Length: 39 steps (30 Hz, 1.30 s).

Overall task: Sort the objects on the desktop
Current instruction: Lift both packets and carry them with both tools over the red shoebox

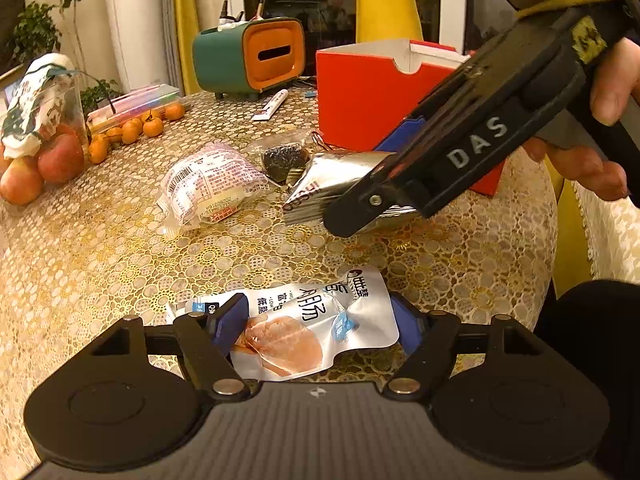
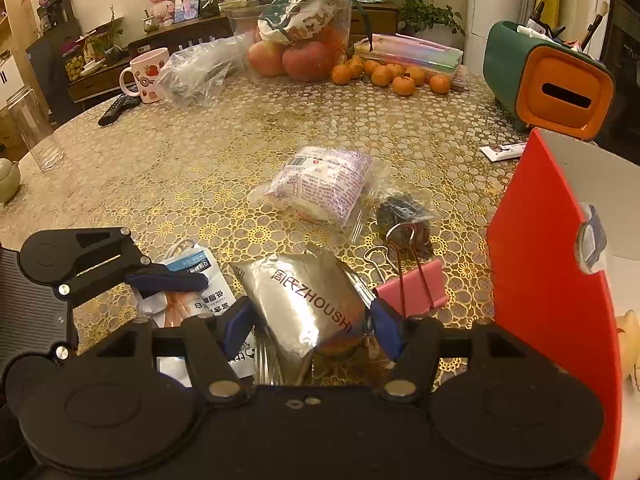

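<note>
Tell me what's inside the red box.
Mostly hidden. The red box shows only a bare white inner wall in the right wrist view, and its open top in the left wrist view; its floor and any contents are covered by its own red front.

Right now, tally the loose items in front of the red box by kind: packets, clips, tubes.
Packets: 4 (silver, chicken, pink-print, dark)
Clips: 1
Tubes: 1
Total: 6
</note>
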Motion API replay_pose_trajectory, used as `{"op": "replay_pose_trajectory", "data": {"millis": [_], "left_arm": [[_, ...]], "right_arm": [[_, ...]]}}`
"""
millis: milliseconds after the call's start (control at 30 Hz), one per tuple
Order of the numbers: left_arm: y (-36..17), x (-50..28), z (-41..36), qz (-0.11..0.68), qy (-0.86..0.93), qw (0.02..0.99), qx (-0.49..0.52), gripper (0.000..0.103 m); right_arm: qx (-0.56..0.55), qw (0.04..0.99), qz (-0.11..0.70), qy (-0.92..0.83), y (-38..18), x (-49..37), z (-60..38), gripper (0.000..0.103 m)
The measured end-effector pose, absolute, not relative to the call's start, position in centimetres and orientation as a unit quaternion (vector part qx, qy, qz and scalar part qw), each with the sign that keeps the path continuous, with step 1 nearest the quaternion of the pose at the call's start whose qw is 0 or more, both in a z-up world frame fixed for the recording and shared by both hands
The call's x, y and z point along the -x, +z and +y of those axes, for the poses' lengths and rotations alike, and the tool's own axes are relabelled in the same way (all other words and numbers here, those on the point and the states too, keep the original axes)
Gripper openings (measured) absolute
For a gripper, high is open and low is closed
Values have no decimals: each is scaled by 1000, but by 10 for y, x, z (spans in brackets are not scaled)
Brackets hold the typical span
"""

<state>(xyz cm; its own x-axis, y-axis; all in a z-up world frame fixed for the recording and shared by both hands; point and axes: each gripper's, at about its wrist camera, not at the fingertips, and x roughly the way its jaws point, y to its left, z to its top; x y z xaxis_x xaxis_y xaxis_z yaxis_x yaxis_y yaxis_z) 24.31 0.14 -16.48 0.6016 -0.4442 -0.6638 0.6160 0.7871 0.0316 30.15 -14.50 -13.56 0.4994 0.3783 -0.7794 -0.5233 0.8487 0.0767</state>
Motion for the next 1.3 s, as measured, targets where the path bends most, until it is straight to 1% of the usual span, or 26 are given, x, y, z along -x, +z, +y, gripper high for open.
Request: {"op": "replay_pose_trajectory", "data": {"millis": [100,133,167,200,267,333,467,533,600,833,1067,1300], "left_arm": [[-160,-243,3,329,-295,890,-114,73],[-159,-243,3,329,-294,891,-108,69],[-156,-241,3,323,-298,892,-105,53],[-153,-240,1,319,-294,894,-111,48],[-147,-241,-3,320,-294,894,-111,44],[-147,-241,-6,322,-292,893,-119,42],[-146,-237,-11,313,-285,895,-136,31],[-144,-234,-15,303,-277,900,-148,24],[-139,-234,-16,297,-270,904,-150,8],[-126,-239,-12,289,-229,918,-147,5],[-98,-252,-2,278,-197,935,-98,0],[-79,-265,3,282,-182,941,-48,0]], "right_arm": [[82,864,422,263,-129,-298,-149,63],[82,865,420,263,-127,-296,-151,63],[81,865,419,264,-124,-295,-153,63],[80,866,417,264,-121,-294,-155,63],[79,868,412,265,-115,-291,-159,63],[84,870,408,265,-109,-288,-162,63],[85,874,401,260,-99,-284,-170,63],[84,876,399,259,-95,-281,-175,63],[89,877,396,259,-90,-278,-180,63],[94,884,383,251,-71,-273,-198,63],[87,895,371,232,-56,-274,-223,63],[77,905,368,198,-51,-282,-259,63]]}}
